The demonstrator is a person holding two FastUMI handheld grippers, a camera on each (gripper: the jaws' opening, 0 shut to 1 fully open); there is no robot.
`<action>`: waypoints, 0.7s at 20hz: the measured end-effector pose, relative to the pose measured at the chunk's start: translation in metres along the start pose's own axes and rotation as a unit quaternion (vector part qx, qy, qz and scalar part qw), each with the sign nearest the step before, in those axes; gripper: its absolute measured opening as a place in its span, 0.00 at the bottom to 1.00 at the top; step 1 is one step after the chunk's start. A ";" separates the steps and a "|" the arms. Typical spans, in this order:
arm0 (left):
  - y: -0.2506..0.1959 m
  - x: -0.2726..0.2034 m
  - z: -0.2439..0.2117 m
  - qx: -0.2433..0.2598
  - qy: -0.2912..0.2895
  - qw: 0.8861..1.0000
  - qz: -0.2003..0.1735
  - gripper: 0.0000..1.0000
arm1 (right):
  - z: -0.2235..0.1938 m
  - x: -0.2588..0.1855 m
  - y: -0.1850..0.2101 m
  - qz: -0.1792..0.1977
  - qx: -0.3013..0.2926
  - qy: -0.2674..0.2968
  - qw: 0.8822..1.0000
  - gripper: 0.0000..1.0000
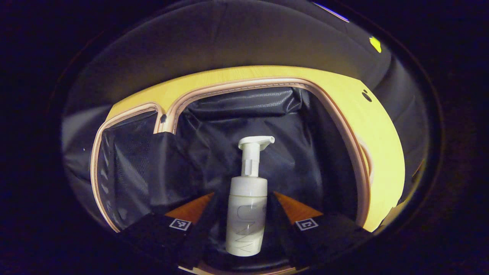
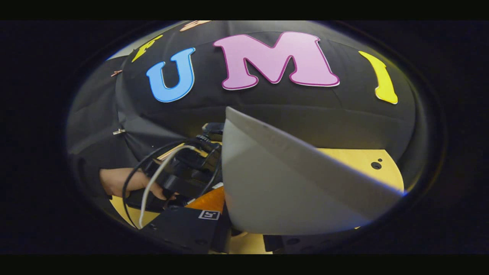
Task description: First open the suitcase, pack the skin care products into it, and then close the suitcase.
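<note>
A white pump bottle (image 1: 246,191) stands upright between the fingers of my left gripper (image 1: 244,225), which is shut on its body. It hangs over the open suitcase, whose black lining (image 1: 305,145) spreads below inside a pale piped rim (image 1: 237,86). In the right gripper view the grey suitcase lid (image 2: 290,183) is raised and tilted, its lower edge caught between the fingers of my right gripper (image 2: 244,233). Farther left in that view, a hand (image 2: 118,181) holds the left gripper (image 2: 179,179) with its cables.
The suitcase lies on a yellow wooden table (image 1: 382,145), also seen beyond the lid (image 2: 359,160), with a small hole (image 2: 376,165) near its far edge. A mesh pocket (image 1: 126,160) lines the left half of the case. Black cloth walls close the booth behind.
</note>
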State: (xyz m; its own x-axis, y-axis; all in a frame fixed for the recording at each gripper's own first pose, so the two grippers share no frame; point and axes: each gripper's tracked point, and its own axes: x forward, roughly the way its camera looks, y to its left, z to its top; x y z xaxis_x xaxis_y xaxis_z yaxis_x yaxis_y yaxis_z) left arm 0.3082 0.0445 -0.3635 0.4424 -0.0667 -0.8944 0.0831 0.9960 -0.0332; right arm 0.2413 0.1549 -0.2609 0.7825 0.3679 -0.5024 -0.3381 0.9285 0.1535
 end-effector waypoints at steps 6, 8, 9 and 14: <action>0.038 -0.085 0.019 -0.079 -0.162 0.984 0.000 0.96 | -0.009 0.028 0.014 -0.013 0.000 0.035 0.999 0.31; 0.052 -0.121 0.016 -0.091 -0.210 0.973 0.008 0.96 | -0.026 0.041 0.023 -0.017 -0.017 0.063 0.998 0.31; 0.065 -0.139 0.009 -0.094 -0.231 0.968 0.021 0.96 | -0.035 0.047 0.028 -0.016 -0.014 0.079 0.997 0.31; 0.127 -0.249 -0.036 -0.097 -0.312 0.941 0.085 0.96 | -0.065 0.069 0.032 -0.052 0.039 0.147 0.987 0.29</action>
State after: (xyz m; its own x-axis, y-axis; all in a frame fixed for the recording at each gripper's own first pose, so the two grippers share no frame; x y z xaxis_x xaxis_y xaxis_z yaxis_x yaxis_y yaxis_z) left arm 0.1764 0.1894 -0.1613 0.8780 0.1328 -0.4599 -0.1739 0.9836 -0.0480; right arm 0.2502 0.2073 -0.3463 0.6220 0.2508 -0.7418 -0.2135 0.9657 0.1475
